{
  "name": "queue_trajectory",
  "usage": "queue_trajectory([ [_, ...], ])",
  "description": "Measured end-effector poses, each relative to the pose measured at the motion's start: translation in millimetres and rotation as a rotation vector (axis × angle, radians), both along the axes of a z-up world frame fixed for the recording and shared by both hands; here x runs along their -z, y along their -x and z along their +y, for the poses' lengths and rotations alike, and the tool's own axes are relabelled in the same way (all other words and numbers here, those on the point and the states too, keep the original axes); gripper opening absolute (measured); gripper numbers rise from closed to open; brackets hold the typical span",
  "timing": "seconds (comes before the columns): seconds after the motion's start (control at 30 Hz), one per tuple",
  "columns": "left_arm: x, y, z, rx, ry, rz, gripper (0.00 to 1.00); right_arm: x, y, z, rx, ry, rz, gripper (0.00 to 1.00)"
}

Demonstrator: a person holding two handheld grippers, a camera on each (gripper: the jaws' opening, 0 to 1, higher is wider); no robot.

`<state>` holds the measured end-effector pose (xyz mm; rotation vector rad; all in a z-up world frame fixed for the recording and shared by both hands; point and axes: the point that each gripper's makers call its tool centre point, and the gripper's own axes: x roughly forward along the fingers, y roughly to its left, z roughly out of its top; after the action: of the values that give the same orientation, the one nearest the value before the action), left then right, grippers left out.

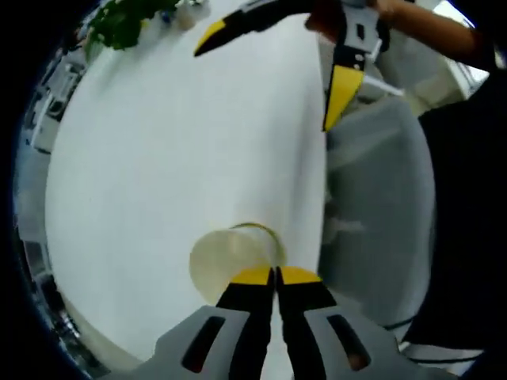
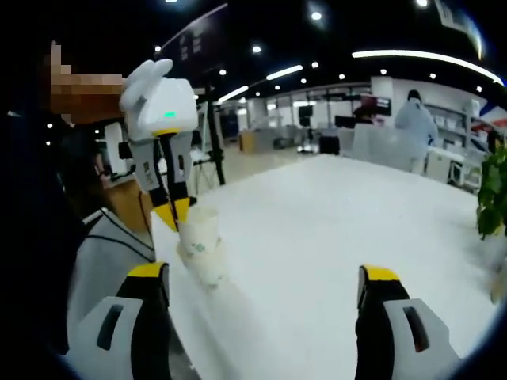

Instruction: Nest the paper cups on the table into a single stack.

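Nothing here can be read. The paper cup (image 2: 200,229) near the table's (image 2: 333,237) left edge carries a small green mark, too blurred to make out. Signs high on the far wall (image 2: 455,16) are likewise just smears of light.

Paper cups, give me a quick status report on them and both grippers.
Left gripper shut on the cup stack rim. Right gripper open, holding nothing, above the white table. Stack sits near table edge. Plant at far side, nothing in the way.

Open-plan office or showroom, ceiling spotlights (image 2: 317,15), desks (image 2: 380,142), potted plant (image 2: 493,190)
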<state>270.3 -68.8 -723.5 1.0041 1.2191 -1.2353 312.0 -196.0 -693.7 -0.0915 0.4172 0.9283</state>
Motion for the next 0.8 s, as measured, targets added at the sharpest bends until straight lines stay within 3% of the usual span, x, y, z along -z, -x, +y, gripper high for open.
queue_trajectory([
  [0.6,31.4,8.6,-3,-0.015,0.016,0.01,0.01,5.4,6,4,-0.003,0.004,0.017,0.96],
  [0.8,34.3,11.5,-3,-0.011,0.02,0.01,0.02,7.2,8,4,-0.003,0.003,0.021,0.95],
])
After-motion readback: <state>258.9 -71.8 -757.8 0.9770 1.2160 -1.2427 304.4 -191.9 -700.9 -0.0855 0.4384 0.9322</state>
